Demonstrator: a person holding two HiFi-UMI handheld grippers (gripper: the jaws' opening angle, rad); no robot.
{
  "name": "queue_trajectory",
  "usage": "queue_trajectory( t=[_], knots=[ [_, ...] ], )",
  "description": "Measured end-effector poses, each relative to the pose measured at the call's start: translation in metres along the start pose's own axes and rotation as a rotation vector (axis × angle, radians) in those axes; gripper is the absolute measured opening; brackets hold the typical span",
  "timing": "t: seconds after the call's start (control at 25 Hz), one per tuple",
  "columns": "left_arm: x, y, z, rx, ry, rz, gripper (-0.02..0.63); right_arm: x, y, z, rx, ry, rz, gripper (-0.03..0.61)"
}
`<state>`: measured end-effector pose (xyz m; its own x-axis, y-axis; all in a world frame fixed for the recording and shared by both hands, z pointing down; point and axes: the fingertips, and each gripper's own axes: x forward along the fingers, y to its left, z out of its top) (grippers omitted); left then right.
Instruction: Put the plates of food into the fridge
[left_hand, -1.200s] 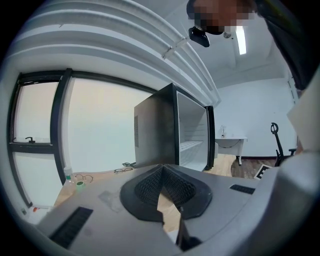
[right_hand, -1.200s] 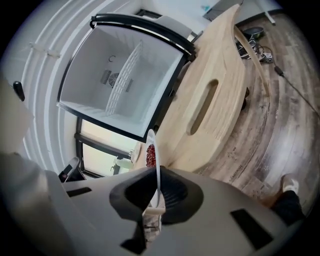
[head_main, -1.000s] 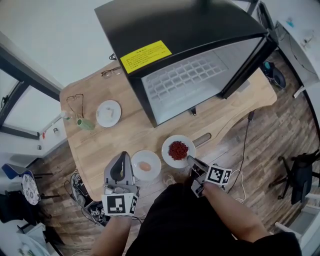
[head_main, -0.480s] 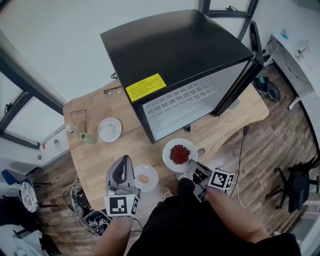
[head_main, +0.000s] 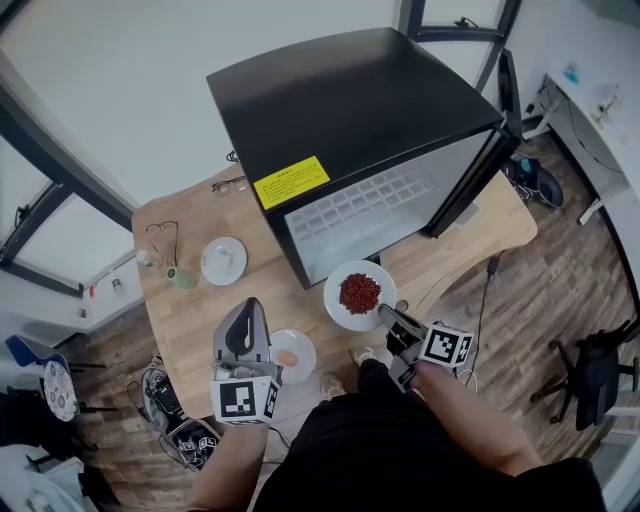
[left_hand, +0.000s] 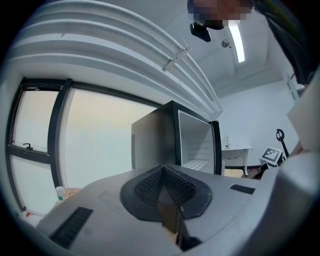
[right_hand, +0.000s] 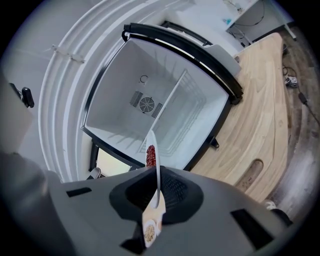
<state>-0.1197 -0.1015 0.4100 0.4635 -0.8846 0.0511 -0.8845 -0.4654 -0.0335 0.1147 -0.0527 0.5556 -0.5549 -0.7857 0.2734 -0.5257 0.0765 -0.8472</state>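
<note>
Red-food plate (head_main: 338, 306) is clamped at its near rim between right gripper (head_main: 386, 316) pads, seen edge-on from that gripper's view, before the open fridge (head_main: 350, 110); left gripper (head_main: 249, 306) jaws are pressed together, nothing gripped; second plate (head_main: 303, 345) is set on table (head_main: 190, 310), just beside it.

Bright, even daylight from windows (left_hand: 107, 145) at left; ceiling strip light (left_hand: 236, 43) glares. Fridge (right_hand: 150, 100) interior washed white. Strong fisheye bend, black corners in both gripper views. Shadows faint, soft.
</note>
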Motion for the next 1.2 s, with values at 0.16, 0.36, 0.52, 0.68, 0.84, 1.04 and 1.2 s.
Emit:
queue_trajectory(
  t=[0.16,0.36,0.52,0.68,0.84,1.04,1.2],
  knots=[
    [0.002,-0.002,0.007,0.006,-0.006,0.006,0.003,0.0,0.007,0.015,-0.011,-0.015,0.019,0.031],
    [0.007,-0.003,0.023,0.053,-0.033,0.016,0.003,0.006,0.015,0.035,-0.035,-0.03,0.046,0.031],
    [0.011,0.0,0.031,0.065,-0.045,0.027,0.003,0.016,0.023,0.049,-0.045,-0.037,0.067,0.031],
    [0.014,0.005,0.039,0.084,-0.055,0.048,0.003,0.029,0.033,0.06,-0.064,-0.03,0.087,0.031],
    [0.02,0.007,0.042,0.08,-0.062,0.065,0.003,0.04,0.039,0.073,-0.072,-0.025,0.105,0.031],
    [0.026,0.012,0.047,0.071,-0.073,0.093,0.003,0.052,0.048,0.09,-0.092,-0.024,0.133,0.031],
    [0.031,0.013,0.049,0.072,-0.07,0.102,0.003,0.059,0.053,0.103,-0.101,-0.028,0.143,0.031]
  ],
)
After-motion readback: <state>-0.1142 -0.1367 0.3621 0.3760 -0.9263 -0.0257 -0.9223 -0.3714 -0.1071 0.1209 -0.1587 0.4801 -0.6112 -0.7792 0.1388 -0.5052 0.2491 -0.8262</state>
